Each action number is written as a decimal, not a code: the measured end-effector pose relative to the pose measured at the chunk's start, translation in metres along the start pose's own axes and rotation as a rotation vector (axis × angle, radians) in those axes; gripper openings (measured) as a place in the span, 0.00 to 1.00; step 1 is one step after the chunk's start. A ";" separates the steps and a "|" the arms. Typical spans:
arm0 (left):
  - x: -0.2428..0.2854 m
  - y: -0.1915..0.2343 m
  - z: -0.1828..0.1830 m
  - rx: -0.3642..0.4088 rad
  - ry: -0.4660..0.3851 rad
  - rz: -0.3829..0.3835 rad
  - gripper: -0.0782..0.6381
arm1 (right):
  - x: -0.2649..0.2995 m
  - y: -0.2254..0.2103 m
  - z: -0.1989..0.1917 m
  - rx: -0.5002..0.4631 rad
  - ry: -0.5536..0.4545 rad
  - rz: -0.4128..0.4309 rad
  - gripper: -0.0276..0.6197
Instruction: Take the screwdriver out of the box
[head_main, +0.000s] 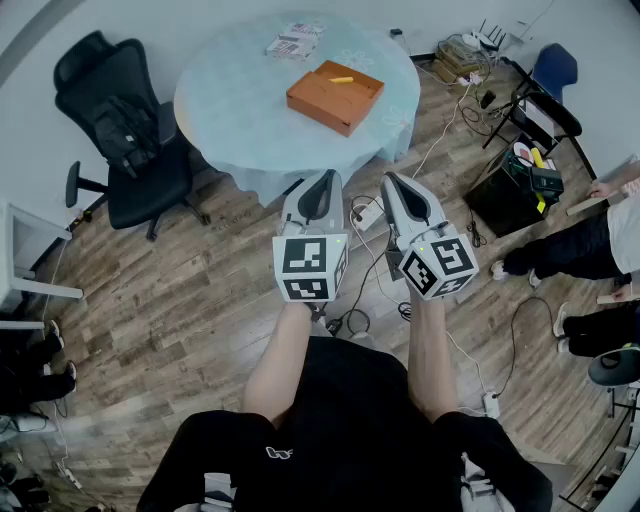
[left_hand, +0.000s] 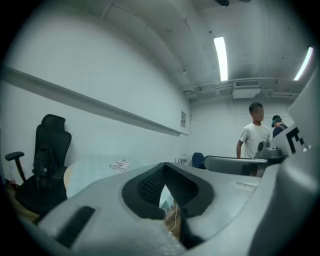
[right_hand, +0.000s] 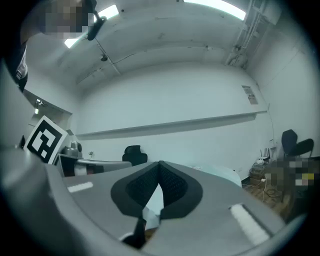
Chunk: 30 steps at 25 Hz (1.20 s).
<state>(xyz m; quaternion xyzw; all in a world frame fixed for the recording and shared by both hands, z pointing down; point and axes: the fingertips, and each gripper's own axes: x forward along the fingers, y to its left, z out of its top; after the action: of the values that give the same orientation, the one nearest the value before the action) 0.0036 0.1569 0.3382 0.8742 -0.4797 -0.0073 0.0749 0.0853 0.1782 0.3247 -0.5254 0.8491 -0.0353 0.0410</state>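
1. One black swivel office chair (head_main: 125, 140), far left, beside the table.
2. One round table under a pale blue-green cloth (head_main: 230, 110), with one stack of printed papers (head_main: 295, 42) at its far edge.
3. One shallow orange-brown box (head_main: 312, 108) on the table; one yellow-handled screwdriver (head_main: 341, 79) lies inside it.
4. Two grey grippers, well short of the table. Left gripper (head_main: 325, 178): jaws closed tip to tip, nothing between them.
5. Right gripper (head_main: 392, 180): jaws pressed together, empty.
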 end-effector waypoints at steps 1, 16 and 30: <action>0.001 0.004 -0.002 -0.003 0.002 0.000 0.11 | 0.003 0.000 -0.001 0.008 -0.010 -0.005 0.05; 0.034 0.056 -0.009 -0.042 0.017 -0.027 0.11 | 0.042 -0.038 -0.022 0.080 -0.001 -0.149 0.06; 0.165 0.107 -0.019 -0.016 0.062 -0.015 0.11 | 0.148 -0.144 -0.034 0.118 -0.009 -0.151 0.06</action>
<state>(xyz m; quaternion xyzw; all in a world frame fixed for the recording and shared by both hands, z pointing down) 0.0049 -0.0361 0.3811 0.8770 -0.4705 0.0155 0.0965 0.1444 -0.0176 0.3691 -0.5848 0.8033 -0.0857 0.0730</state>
